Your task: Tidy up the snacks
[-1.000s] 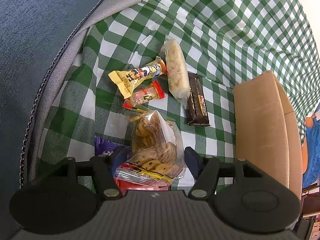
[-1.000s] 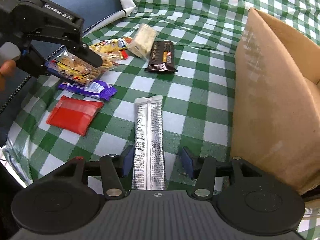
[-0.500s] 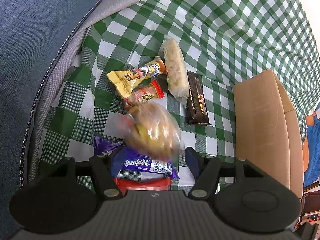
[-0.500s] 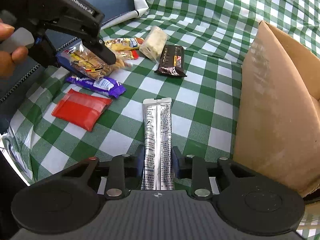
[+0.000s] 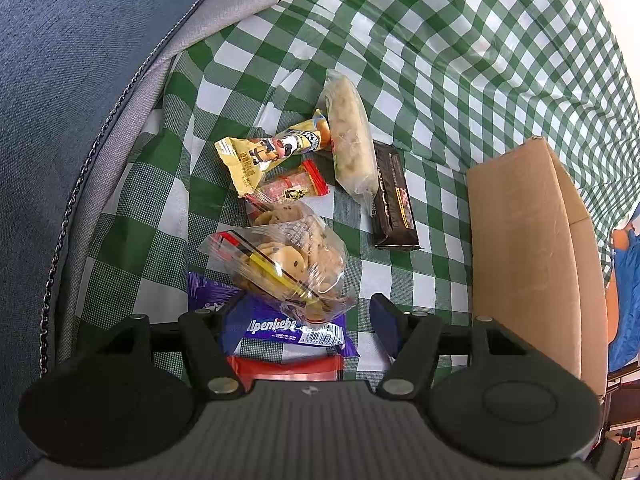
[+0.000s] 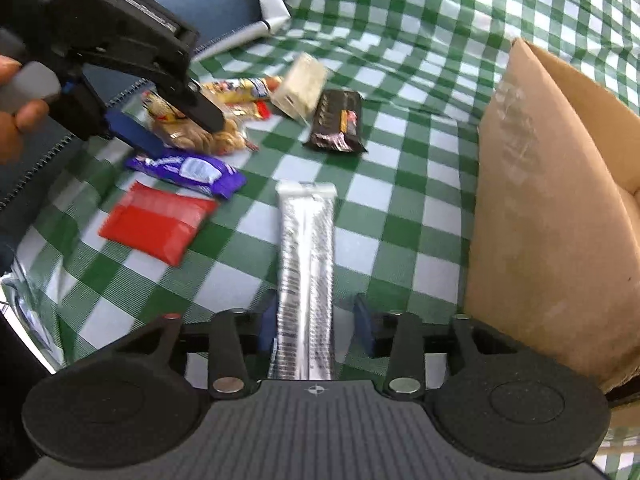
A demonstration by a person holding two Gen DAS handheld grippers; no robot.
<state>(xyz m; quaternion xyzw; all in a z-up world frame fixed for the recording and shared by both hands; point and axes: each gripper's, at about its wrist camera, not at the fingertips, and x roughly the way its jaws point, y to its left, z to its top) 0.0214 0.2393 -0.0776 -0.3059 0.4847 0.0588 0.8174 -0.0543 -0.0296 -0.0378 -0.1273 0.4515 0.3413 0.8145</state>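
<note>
Green-and-white checked cloth [image 6: 400, 152] covers the surface, with a blue cushion [image 5: 80, 80] at its left edge.

Leftmost, the left gripper [image 5: 308, 312] hangs spread over the cookie bag [image 5: 288, 260], which lies on the cloth against the purple candy pack [image 5: 280, 330]; nothing is pinched.

Moving right, the right gripper [image 6: 316, 326] straddles the silver stick pack [image 6: 307, 256]. Its jaws are opening, and the right pad stands clear of the foil.

Furthest right sits the cardboard box [image 6: 540, 220], presumably where the snacks belong.

I judge the sorting barely begun. Next, each claw must close squarely on its packet and carry it to the box.

Count: eight snacks on the cloth, one of each:
- cookie bag
- purple pack
- red pouch [image 6: 156, 220]
- yellow wrapper [image 5: 268, 152]
- small red-ended sweet [image 5: 292, 190]
- pale puffed bar [image 5: 352, 136]
- dark chocolate bar [image 5: 394, 200]
- silver stick
</note>
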